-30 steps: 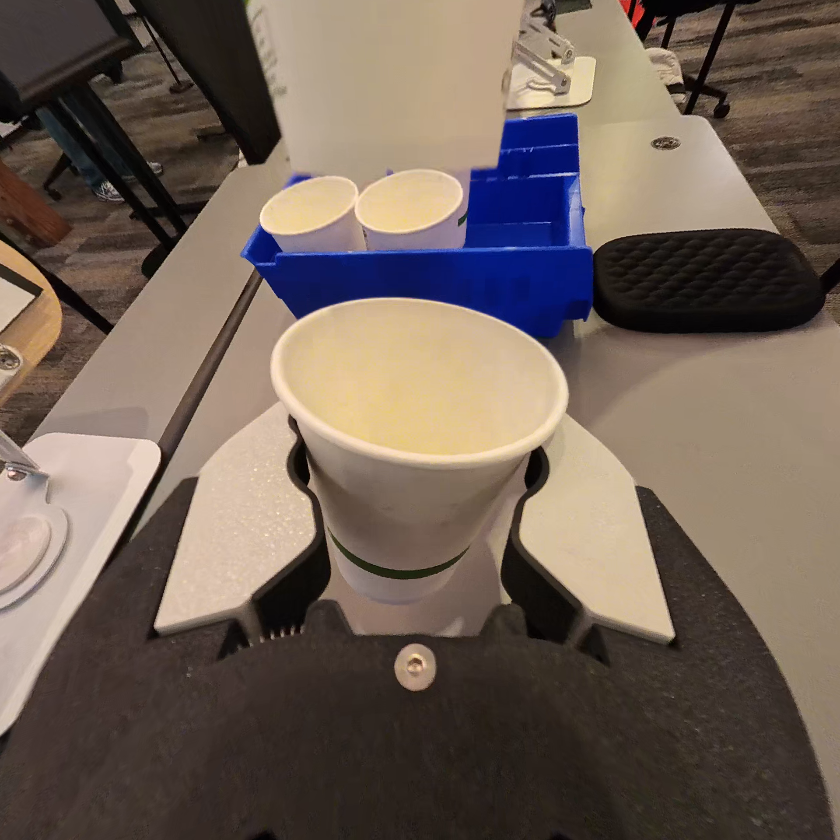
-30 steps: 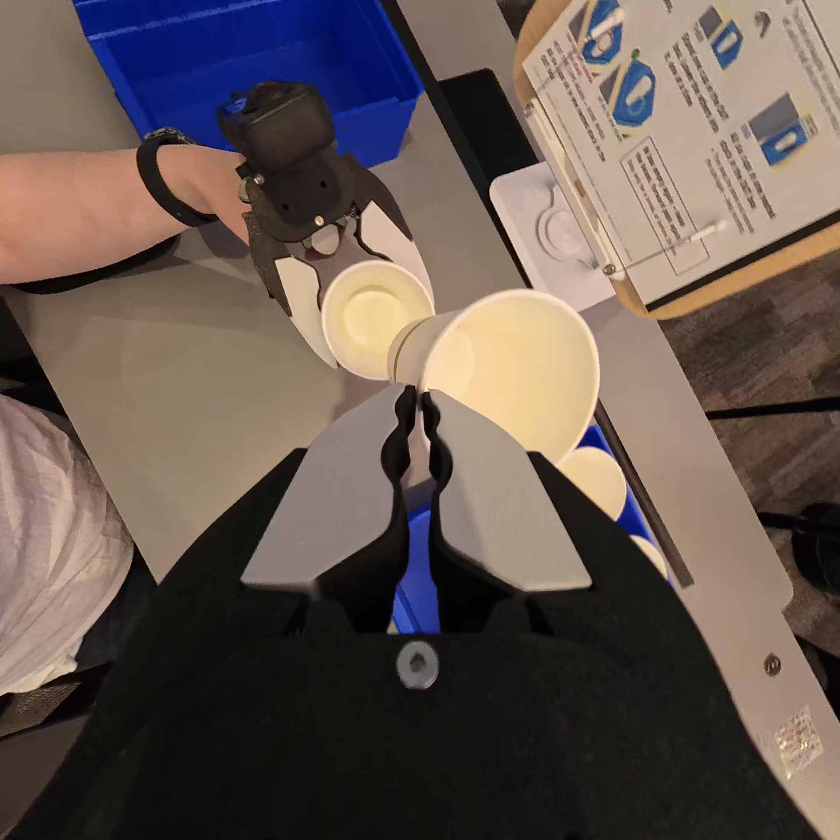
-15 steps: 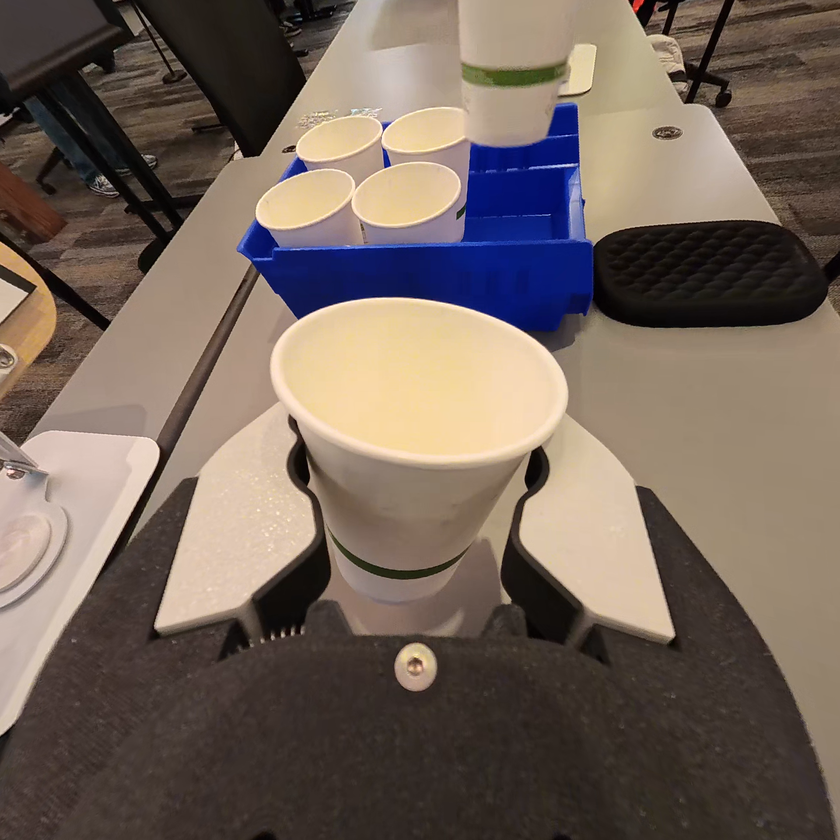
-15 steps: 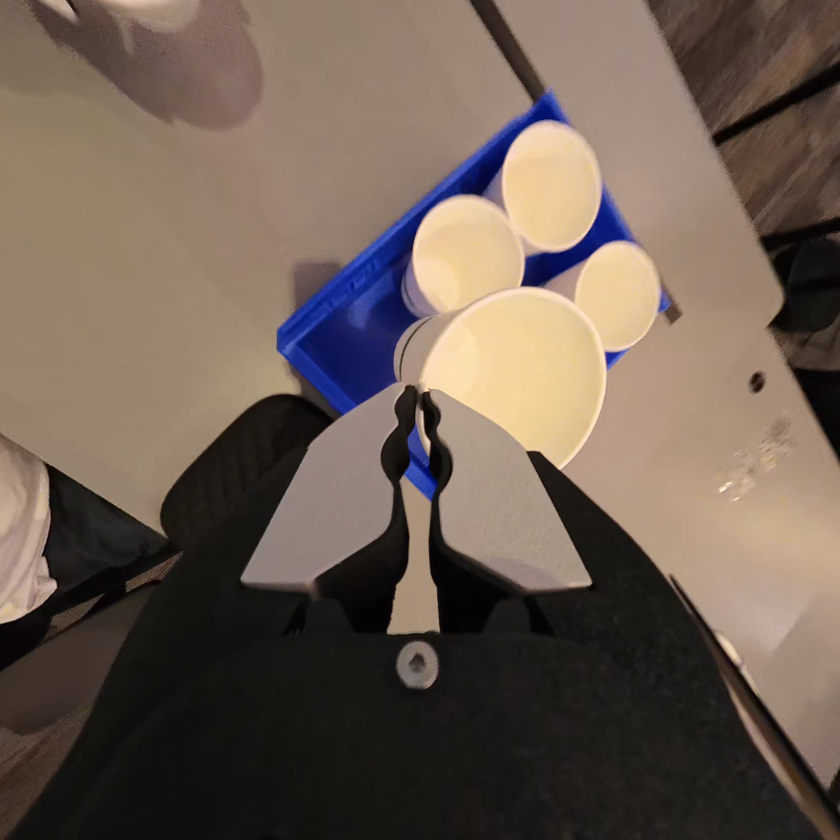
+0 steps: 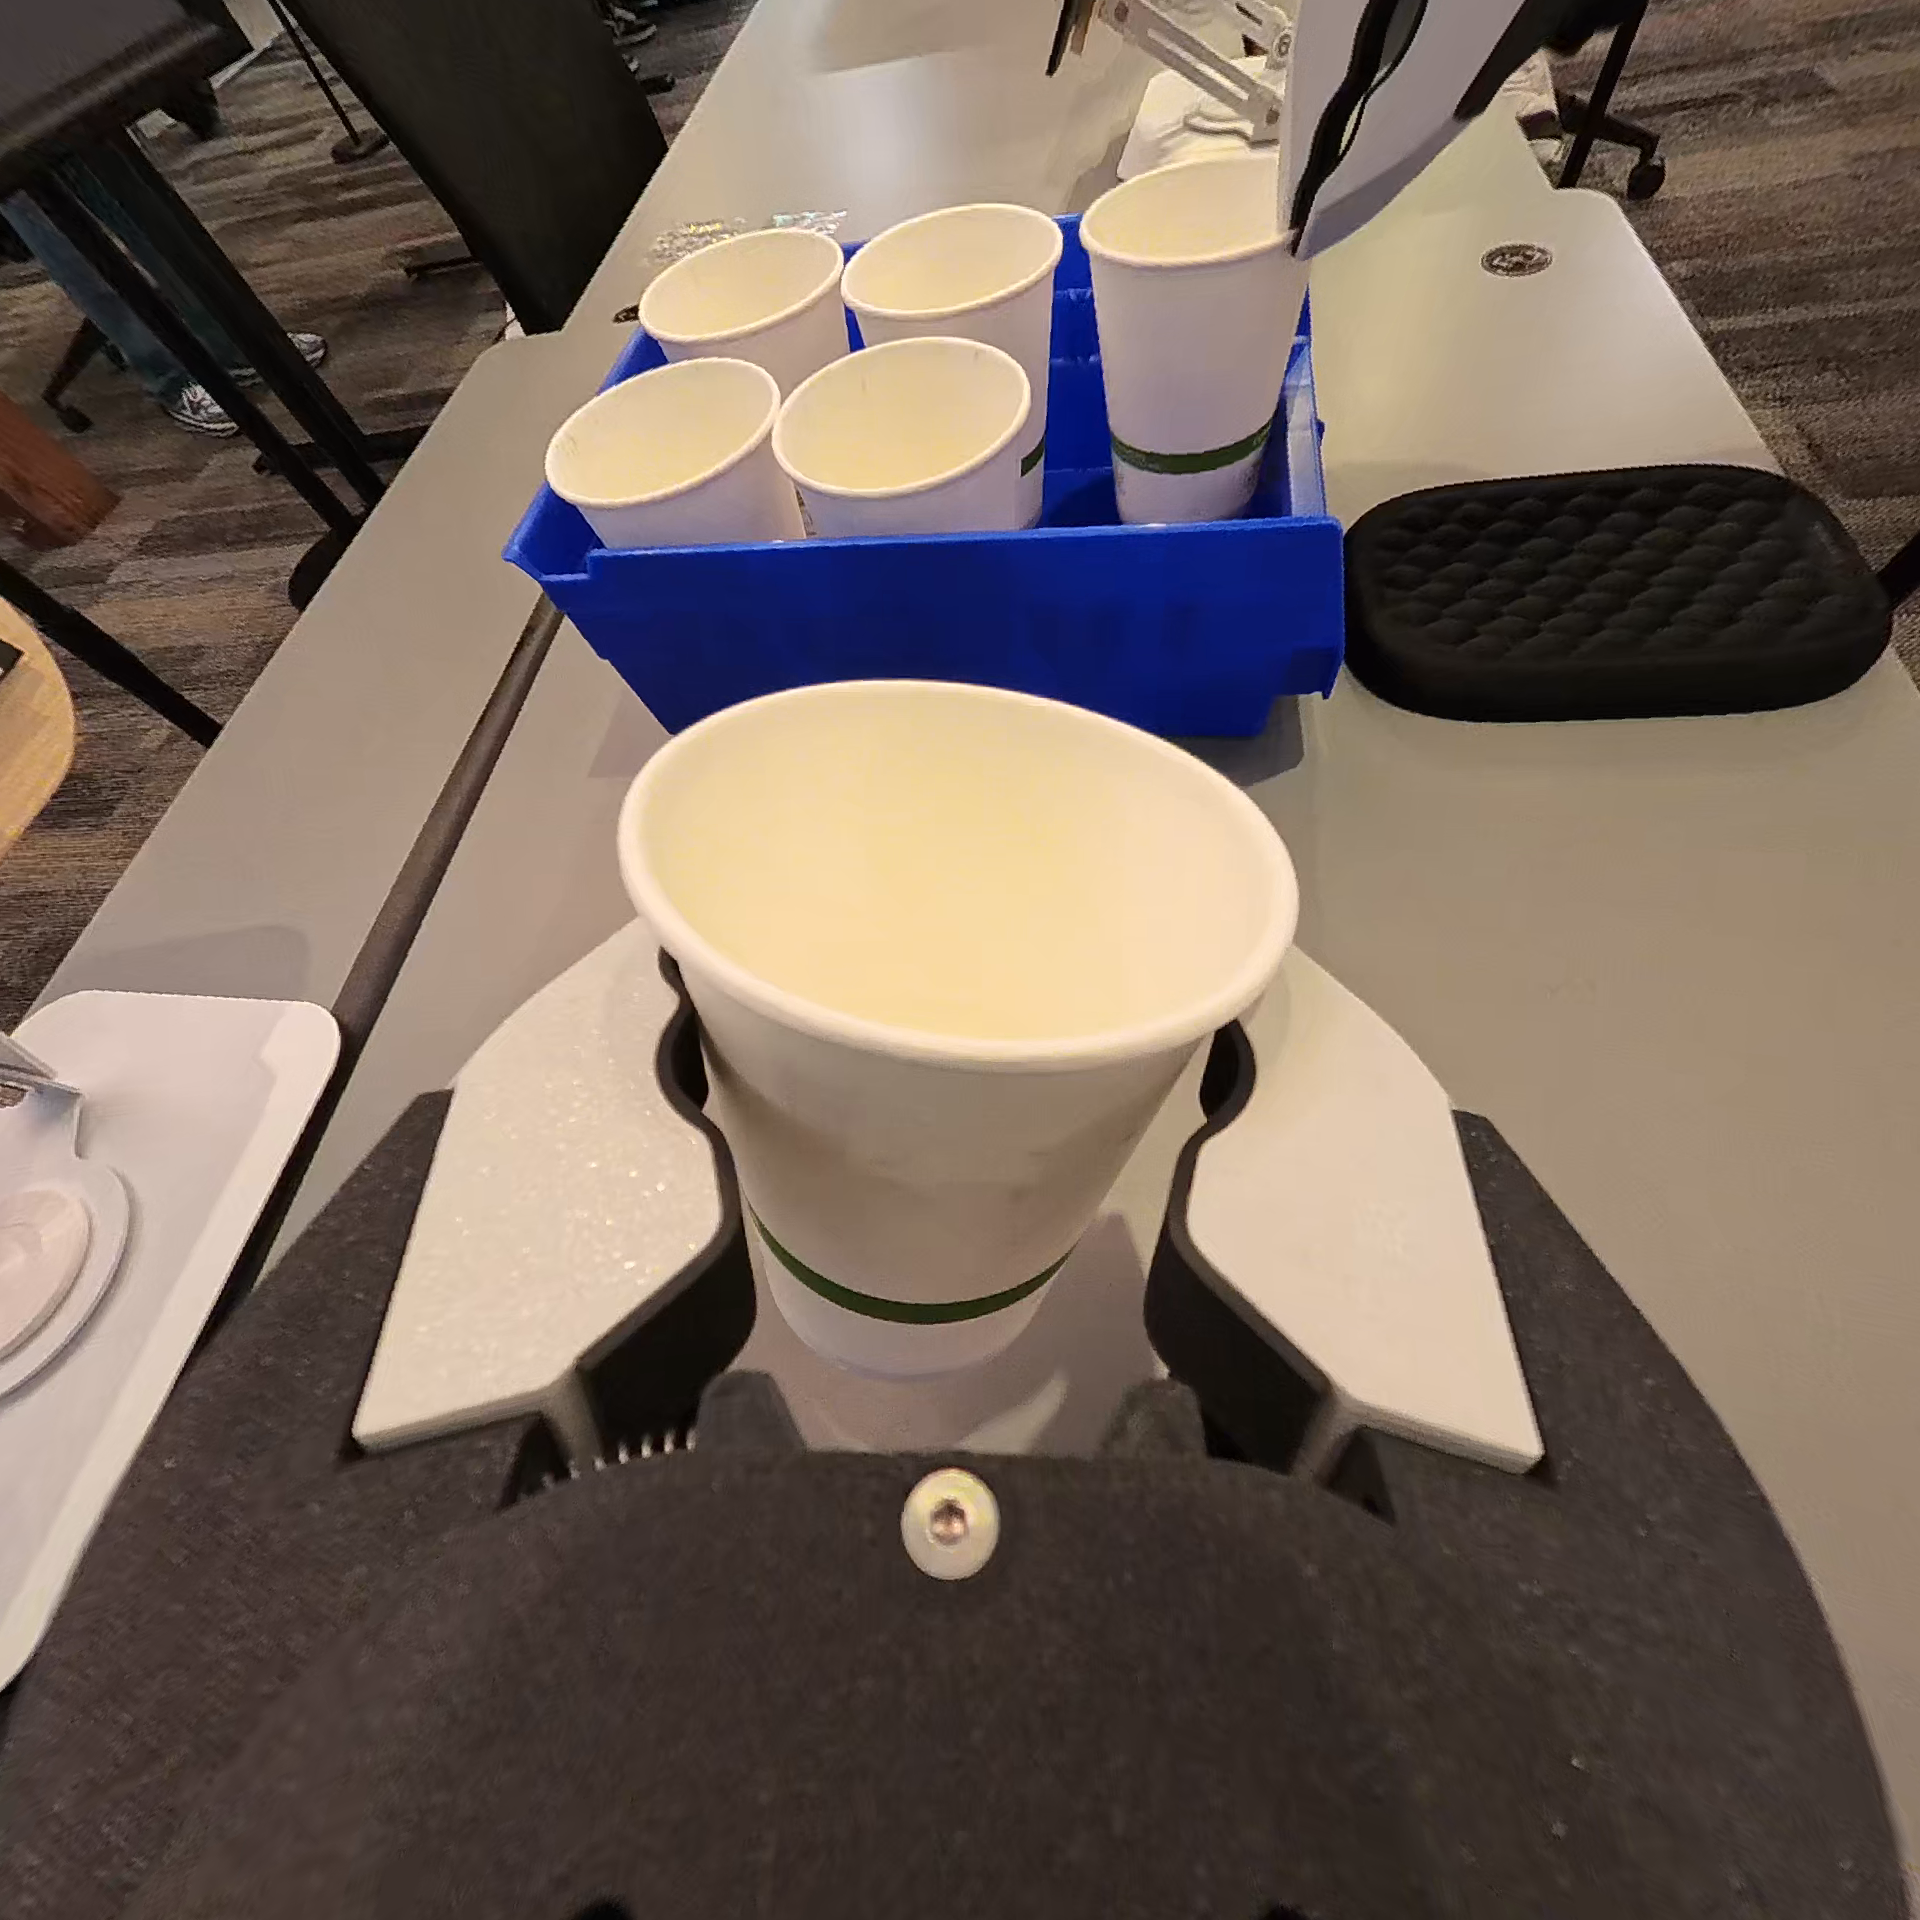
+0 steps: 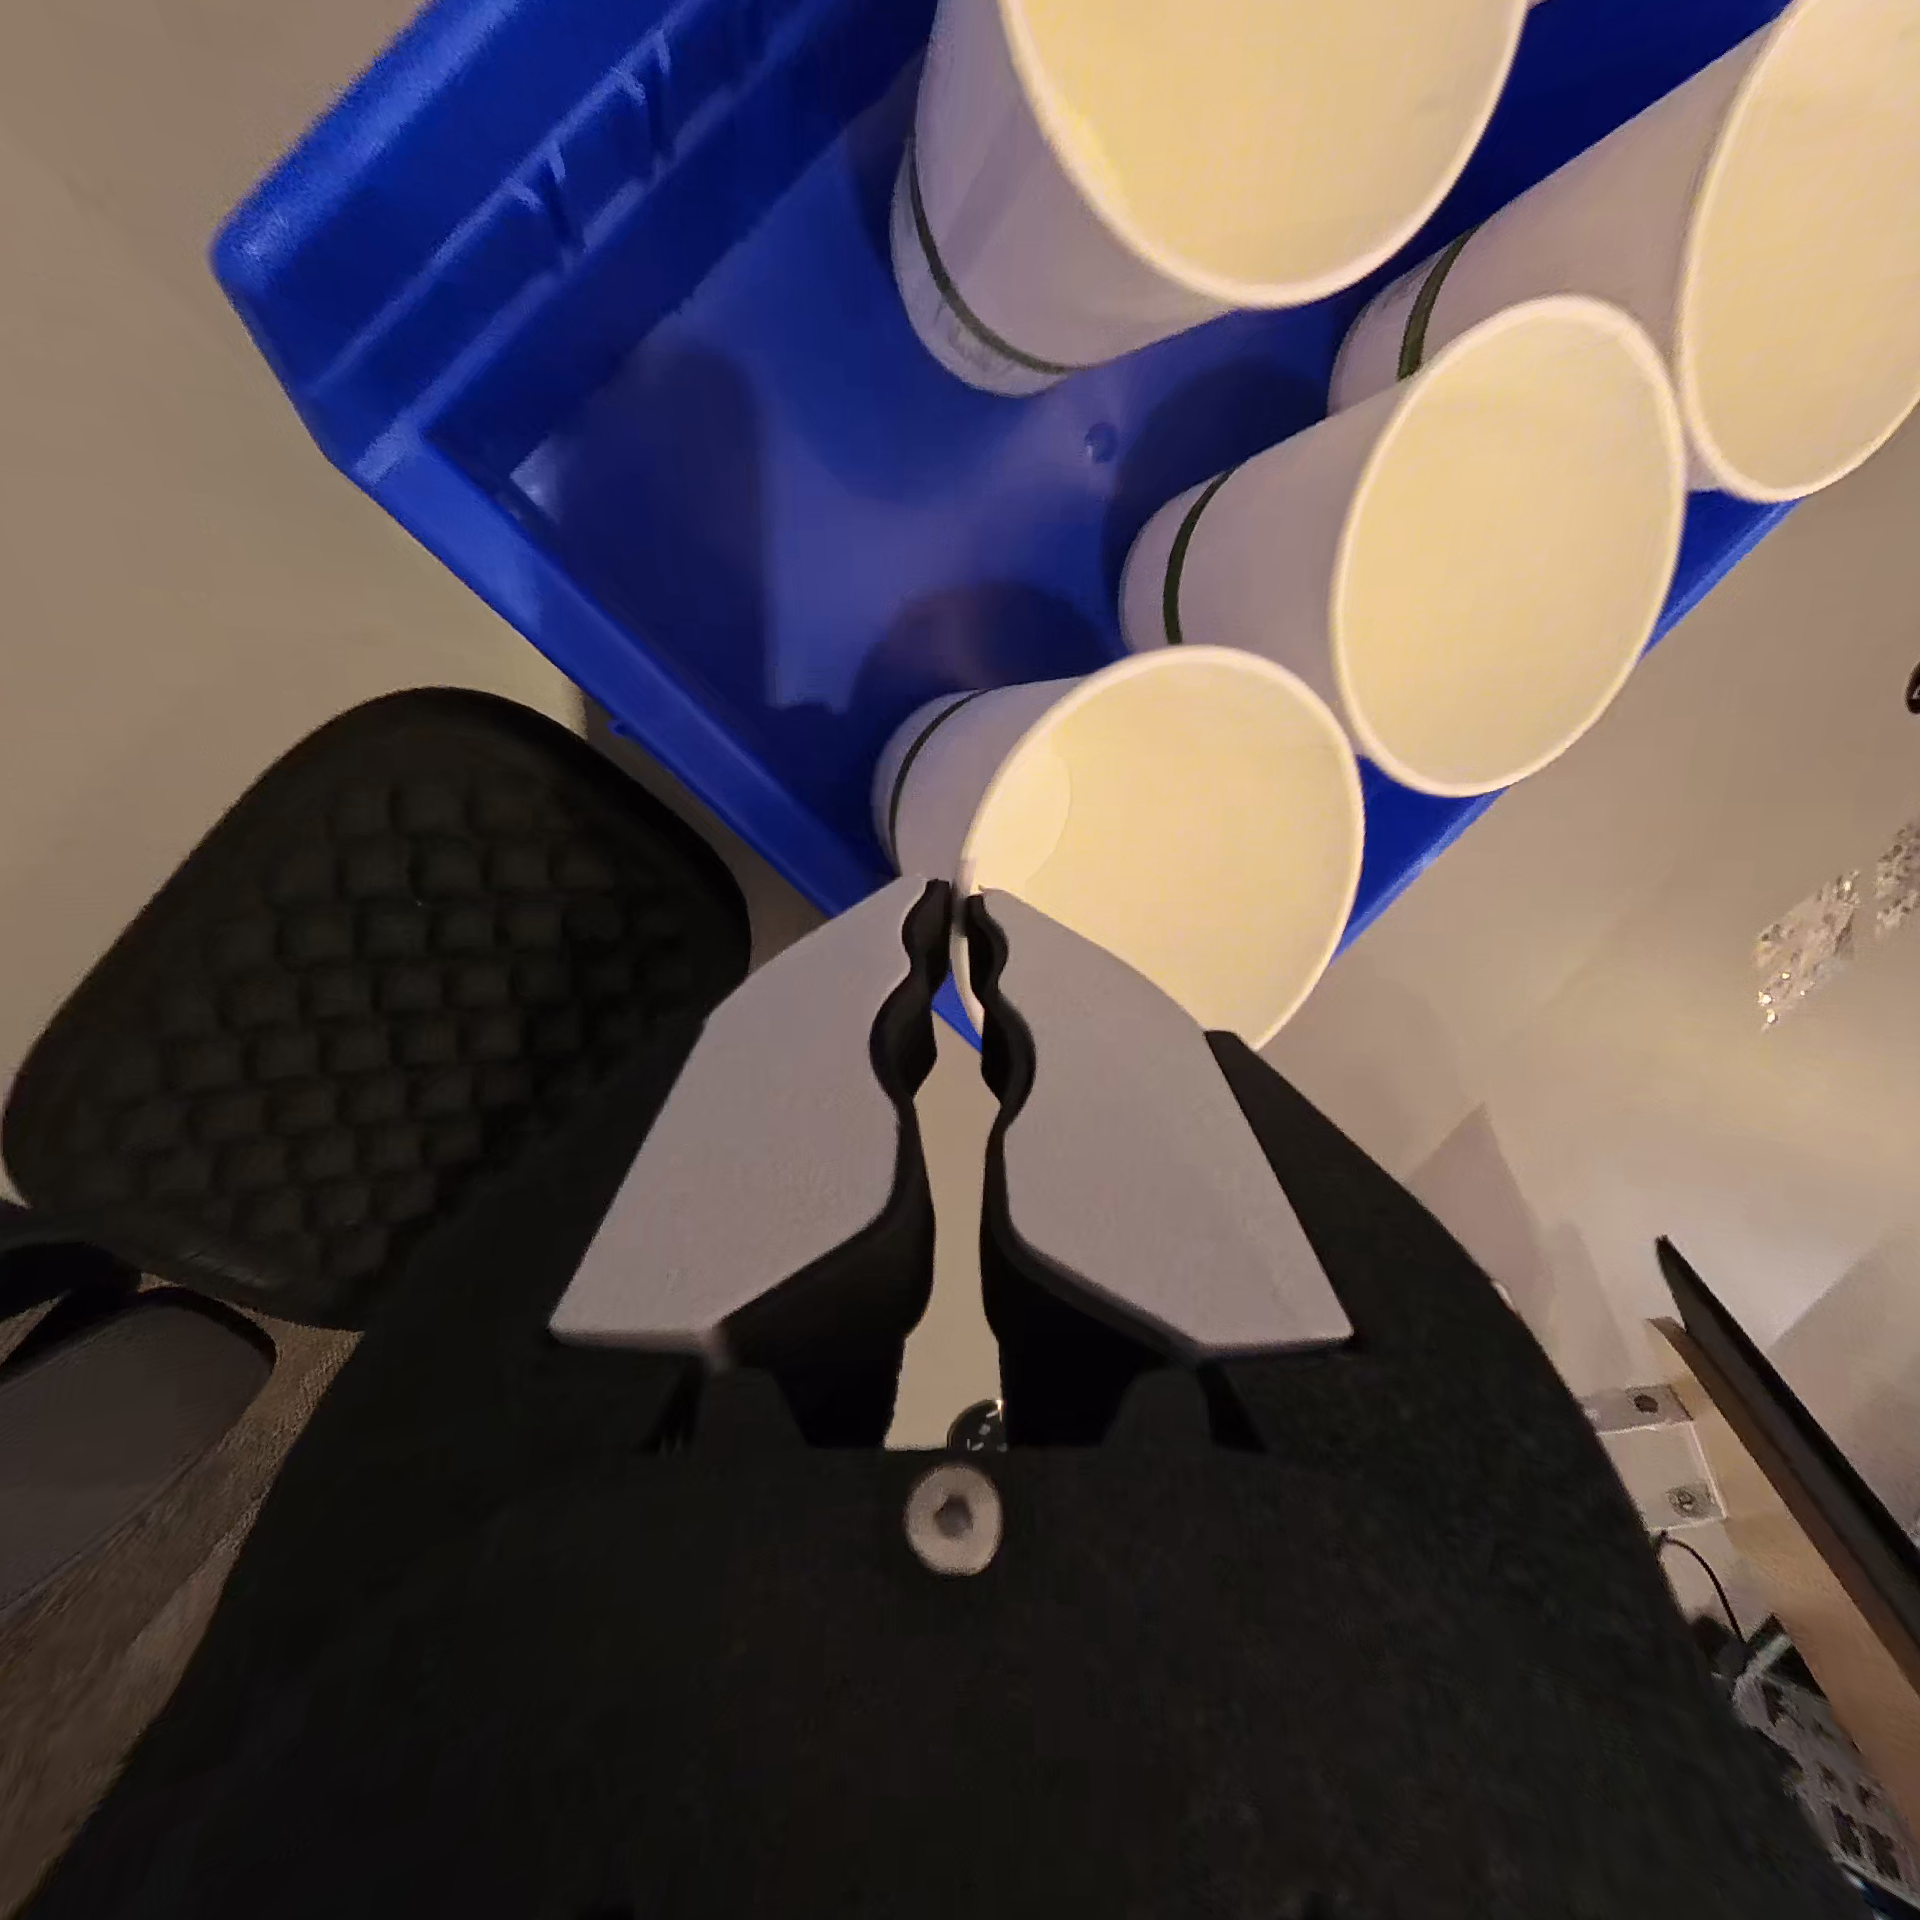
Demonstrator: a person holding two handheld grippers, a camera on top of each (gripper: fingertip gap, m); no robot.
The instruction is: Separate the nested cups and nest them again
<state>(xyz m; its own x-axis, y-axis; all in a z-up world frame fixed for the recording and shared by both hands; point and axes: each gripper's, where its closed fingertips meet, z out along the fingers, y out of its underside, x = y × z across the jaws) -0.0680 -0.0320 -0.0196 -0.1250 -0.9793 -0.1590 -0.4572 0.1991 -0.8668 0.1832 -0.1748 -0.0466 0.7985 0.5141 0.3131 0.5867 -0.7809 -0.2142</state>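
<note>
My left gripper is shut on a white paper cup with a green band and holds it upright above the grey table. A blue bin stands ahead with several white cups in its left part. My right gripper is shut on the rim of another white cup, which is upright in the bin's right part. That gripper and its cup also show in the left wrist view. The cup's base is hidden behind the bin wall.
A black quilted pad lies right of the bin and also shows in the right wrist view. A white flat stand sits at the left table edge. Chairs and table legs stand on the carpet beyond.
My right gripper has carried its cup away from the left gripper's cup and down into the right part of the blue bin. My left gripper has stayed put with its cup.
</note>
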